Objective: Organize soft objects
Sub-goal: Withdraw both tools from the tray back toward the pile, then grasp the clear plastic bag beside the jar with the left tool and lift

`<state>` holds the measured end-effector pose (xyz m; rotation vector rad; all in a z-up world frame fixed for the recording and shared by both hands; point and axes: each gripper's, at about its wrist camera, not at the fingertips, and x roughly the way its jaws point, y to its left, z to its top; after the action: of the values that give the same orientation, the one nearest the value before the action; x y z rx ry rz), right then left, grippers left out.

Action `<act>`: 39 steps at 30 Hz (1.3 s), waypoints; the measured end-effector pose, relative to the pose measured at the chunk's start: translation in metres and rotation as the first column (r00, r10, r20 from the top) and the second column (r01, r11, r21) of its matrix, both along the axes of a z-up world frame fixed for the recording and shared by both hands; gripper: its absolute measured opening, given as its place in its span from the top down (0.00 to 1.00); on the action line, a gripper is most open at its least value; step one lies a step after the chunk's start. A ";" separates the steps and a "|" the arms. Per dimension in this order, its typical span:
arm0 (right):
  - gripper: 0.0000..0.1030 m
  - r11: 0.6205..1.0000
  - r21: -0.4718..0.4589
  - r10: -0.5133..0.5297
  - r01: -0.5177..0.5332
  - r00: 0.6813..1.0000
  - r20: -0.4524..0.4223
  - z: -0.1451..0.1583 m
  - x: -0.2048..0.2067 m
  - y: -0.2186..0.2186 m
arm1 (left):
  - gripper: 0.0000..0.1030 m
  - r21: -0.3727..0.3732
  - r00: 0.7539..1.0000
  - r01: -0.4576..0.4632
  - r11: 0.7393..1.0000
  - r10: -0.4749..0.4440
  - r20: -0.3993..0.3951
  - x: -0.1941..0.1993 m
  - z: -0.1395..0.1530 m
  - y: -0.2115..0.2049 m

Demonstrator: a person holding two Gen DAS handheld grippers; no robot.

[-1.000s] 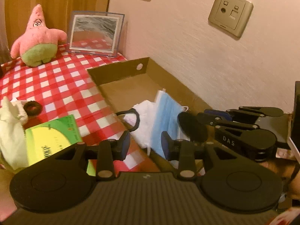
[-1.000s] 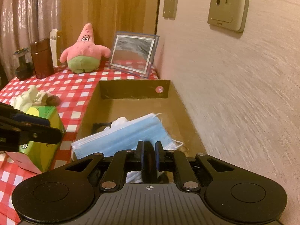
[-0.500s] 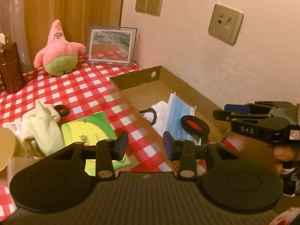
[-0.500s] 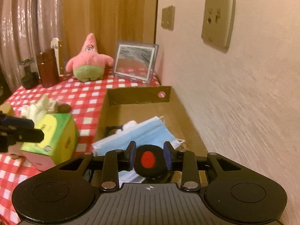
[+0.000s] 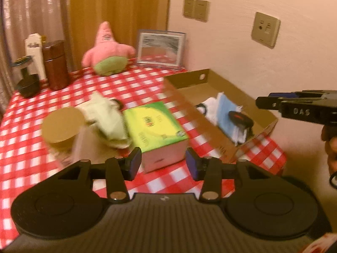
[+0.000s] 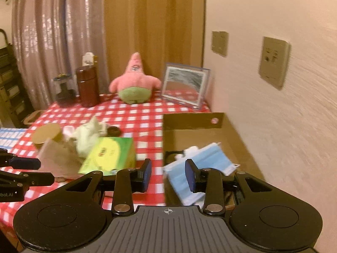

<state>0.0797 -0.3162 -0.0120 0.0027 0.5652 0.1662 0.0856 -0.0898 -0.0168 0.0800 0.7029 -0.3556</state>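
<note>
Along the table's wall edge lies 1 cardboard tray [image 6: 190,122] holding 1 blue face mask [image 6: 202,158], 1 white cloth [image 5: 211,107] and 1 black-and-red disc [image 5: 240,118]. 1 pink plush star [image 6: 134,80] sits at the far edge; 1 green tissue box [image 5: 155,124] and 1 pale crumpled cloth [image 5: 105,116] lie mid-table. Both the left gripper [image 5: 163,164] and right gripper [image 6: 167,174] hover above the near edge, jaws wide apart, holding nothing.

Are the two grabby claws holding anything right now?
No. The left gripper and the right gripper are both open with nothing between their fingers.
</note>
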 end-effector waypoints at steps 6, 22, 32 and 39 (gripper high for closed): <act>0.59 0.998 0.002 0.056 -0.056 0.998 -0.008 0.000 -0.013 0.030 | 0.48 0.049 0.996 -0.084 0.995 0.084 0.016 -0.026 0.004 0.043; 0.37 0.990 -0.013 0.137 -0.137 0.990 -0.024 -0.001 -0.024 0.072 | 0.35 0.057 0.983 -0.185 0.981 0.185 -0.009 -0.037 0.004 0.098; 0.35 0.989 -0.014 0.147 -0.148 0.988 -0.044 -0.010 -0.009 0.081 | 0.36 0.052 0.987 -0.156 0.986 0.159 -0.039 -0.007 -0.011 0.098; 0.35 0.988 -0.006 0.151 -0.151 0.987 -0.063 -0.020 0.010 0.087 | 0.46 0.075 0.989 -0.129 0.989 0.133 -0.062 0.026 -0.029 0.097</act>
<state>0.0900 -0.2288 -0.0321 -0.0453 0.6292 0.3116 0.1113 0.0074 -0.0454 0.0885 0.7826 -0.2080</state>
